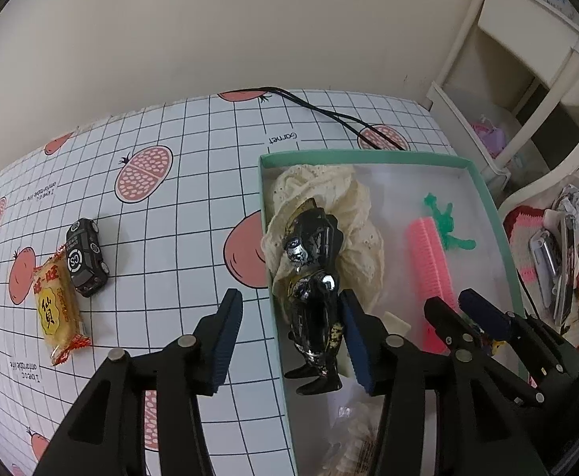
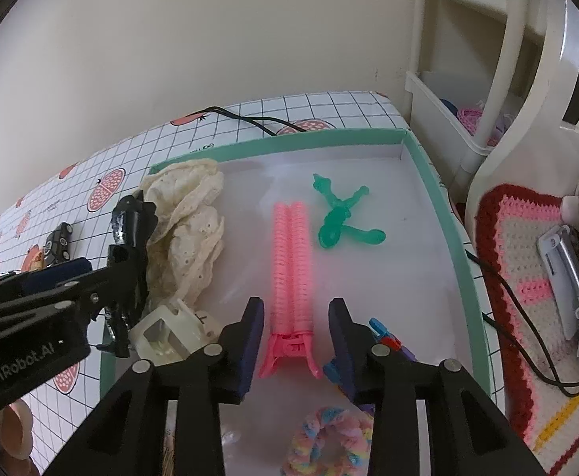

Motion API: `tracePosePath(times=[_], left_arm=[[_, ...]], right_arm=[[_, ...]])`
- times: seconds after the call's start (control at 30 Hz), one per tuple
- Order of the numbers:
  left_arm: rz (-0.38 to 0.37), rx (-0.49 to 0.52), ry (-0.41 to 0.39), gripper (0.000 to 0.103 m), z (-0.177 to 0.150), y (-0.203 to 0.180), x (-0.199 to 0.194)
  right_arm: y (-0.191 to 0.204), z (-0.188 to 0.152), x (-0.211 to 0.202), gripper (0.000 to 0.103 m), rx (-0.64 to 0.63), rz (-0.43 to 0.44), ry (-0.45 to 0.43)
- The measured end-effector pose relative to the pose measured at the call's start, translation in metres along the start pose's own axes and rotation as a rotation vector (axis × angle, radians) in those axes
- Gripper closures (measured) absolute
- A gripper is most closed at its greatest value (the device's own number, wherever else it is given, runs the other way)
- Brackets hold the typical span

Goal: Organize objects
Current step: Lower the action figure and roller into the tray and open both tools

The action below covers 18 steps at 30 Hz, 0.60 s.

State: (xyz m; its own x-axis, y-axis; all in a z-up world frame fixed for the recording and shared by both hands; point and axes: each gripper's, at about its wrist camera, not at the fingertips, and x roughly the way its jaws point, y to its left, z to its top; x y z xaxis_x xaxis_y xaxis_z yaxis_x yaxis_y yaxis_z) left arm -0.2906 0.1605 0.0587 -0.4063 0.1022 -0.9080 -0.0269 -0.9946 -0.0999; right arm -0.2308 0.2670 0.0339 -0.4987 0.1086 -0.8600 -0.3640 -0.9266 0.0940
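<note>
My left tool (image 1: 291, 341) gapes around the black figure (image 1: 313, 277) at the box's (image 1: 369, 156) nine-o'clock wall; it could topple out. Right tool (image 2: 295, 343) open, empty.

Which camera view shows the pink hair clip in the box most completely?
The right wrist view: the pink hair clip lies whole, from ridged rollers to handle, between the open right gripper fingers. In the left wrist view the right gripper covers the clip's near end, leaving only its ridged length visible.

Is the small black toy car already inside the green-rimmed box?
No. In the left wrist view the toy car sits on the checked tablecloth beside a yellow snack packet, well left of the box.
</note>
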Motion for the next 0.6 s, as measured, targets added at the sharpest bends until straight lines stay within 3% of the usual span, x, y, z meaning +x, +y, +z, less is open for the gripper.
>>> tracePosePath(times=[0.6], left_arm=[[0.003, -0.019, -0.045, 0.051, 0.005, 0.006, -0.015]], right_arm=[[-0.011, 0.007, -0.017, 0.066, 0.037, -0.017, -0.057]])
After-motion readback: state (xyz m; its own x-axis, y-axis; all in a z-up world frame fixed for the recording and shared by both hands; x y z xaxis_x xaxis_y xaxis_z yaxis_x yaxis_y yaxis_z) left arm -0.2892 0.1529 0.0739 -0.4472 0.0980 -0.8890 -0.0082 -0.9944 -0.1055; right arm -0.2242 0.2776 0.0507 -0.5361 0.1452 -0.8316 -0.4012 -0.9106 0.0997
